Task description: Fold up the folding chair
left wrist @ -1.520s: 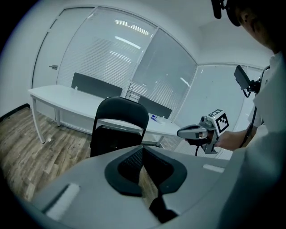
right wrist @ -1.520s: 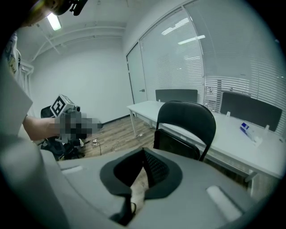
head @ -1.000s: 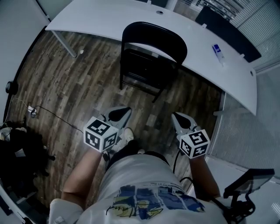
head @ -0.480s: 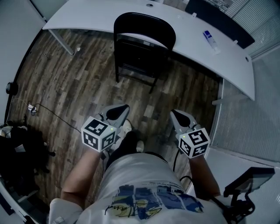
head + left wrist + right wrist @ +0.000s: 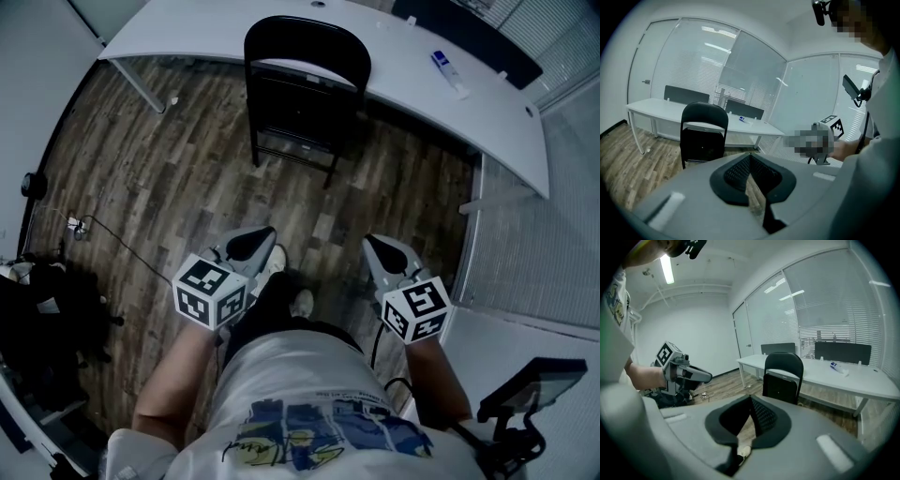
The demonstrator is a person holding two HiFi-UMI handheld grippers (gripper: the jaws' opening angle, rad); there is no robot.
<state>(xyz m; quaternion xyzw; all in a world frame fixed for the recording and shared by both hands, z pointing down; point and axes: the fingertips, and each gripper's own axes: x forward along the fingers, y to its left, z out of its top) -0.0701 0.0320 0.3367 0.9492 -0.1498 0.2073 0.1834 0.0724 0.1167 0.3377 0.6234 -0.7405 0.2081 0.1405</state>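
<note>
One folding chair (image 5: 307, 52), seat dark, indistinct; desk (image 5: 192, 30) cut off.

Folding chair (image 5: 306, 52): far legs hidden under its seat. Desk (image 5: 216, 28) cut off by top edge; small blue-white item (image 5: 448, 73) on it too small to identify.

No readable text, number or brand appears: the white cubes (image 5: 211, 292) on the left gripper (image 5: 251, 244) and right gripper (image 5: 385, 252) bear only black square marker patterns, and the blue-and-yellow print on the white T-shirt (image 5: 281, 373) is illegible.
</note>
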